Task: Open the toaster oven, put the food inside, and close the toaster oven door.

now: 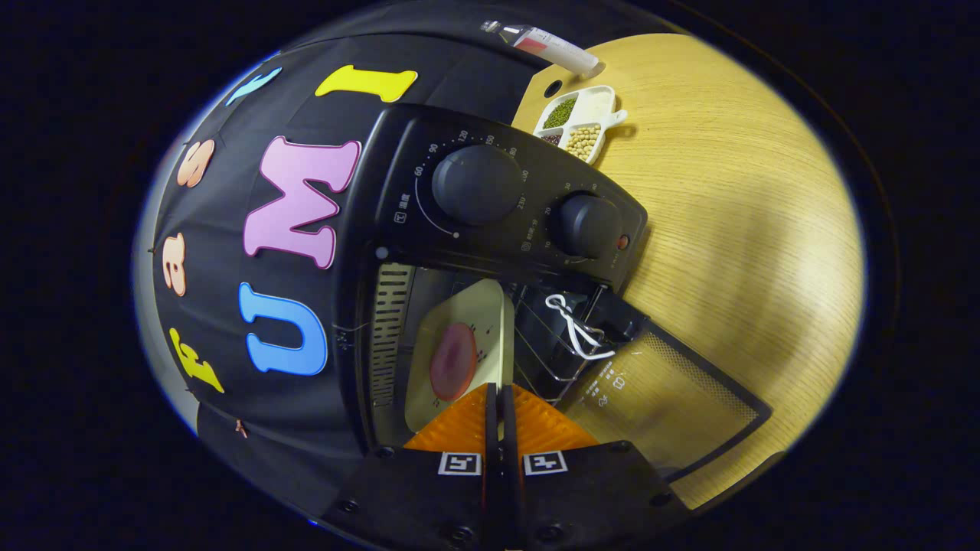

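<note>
The wooden table (727, 229) is the biggest thing here, and the view is turned on its side. On it sits the black toaster oven (490, 229), with two round knobs on its front. Its glass door (674, 405) hangs wide open, out over the table.

Inside the oven is a pale plate (475, 321) with a round reddish piece of food (453, 361) on it. The plate rests by the wire rack (551, 344). The gripper (499, 402) has its two fingers squeezed together on the edge of the plate, so it is holding the plate by its rim.

What could go wrong? The plate is held only by a thin edge, so I think it could tip or slip, and the food could slide off. If the fingers let go before the plate sits flat on the rack, it may drop or stay crooked. A plate that sticks out would stop the door from closing.

Far back on the table sits a small white dish (578, 122) of beans and a tube (547, 46).
</note>
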{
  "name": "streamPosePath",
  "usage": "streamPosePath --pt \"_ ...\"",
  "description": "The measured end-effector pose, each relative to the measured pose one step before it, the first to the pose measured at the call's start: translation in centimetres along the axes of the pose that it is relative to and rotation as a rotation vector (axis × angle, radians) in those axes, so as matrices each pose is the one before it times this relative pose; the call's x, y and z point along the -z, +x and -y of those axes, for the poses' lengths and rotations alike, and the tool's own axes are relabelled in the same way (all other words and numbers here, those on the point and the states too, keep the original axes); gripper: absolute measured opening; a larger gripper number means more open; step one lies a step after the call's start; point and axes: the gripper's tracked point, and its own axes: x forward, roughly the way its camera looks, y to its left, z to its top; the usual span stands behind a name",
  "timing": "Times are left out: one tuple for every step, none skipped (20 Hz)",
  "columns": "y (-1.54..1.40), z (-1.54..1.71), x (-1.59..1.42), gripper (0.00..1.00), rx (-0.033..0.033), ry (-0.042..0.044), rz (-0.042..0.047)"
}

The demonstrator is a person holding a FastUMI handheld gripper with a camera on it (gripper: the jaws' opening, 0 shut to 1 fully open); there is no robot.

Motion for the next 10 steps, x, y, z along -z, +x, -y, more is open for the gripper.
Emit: streamPosePath --pt "0.813 -0.344 -0.431 0.06 0.01137 -0.01401 0.02037" --pt "0.185 -0.086 -0.353 0.06 0.01060 -0.01628 0.01969" --pt "0.289 -0.044 0.080 0.06 0.00517 -0.01042 0.00710" --pt "-0.080 -0.162 0.292 0.06 0.00411 -0.00083 -0.00163" --pt "0.184 -0.092 0.285 0.06 0.00554 0.00476 -0.00262" --pt "0.207 0.059 0.084 0.06 0.01248 -0.00076 0.00232" --pt "-0.094 -0.142 -0.040 0.06 0.00104 -0.02104 0.01649" --pt "-0.707 -0.260 -0.458 0.11 -0.00599 -0.02944 0.01884" --pt "-0.096 -0.414 0.032 0.28 -0.01451 -0.02305 0.01156" --pt "-0.459 -0.338 0.343 0.45 -0.01487 -0.01809 -0.00462"
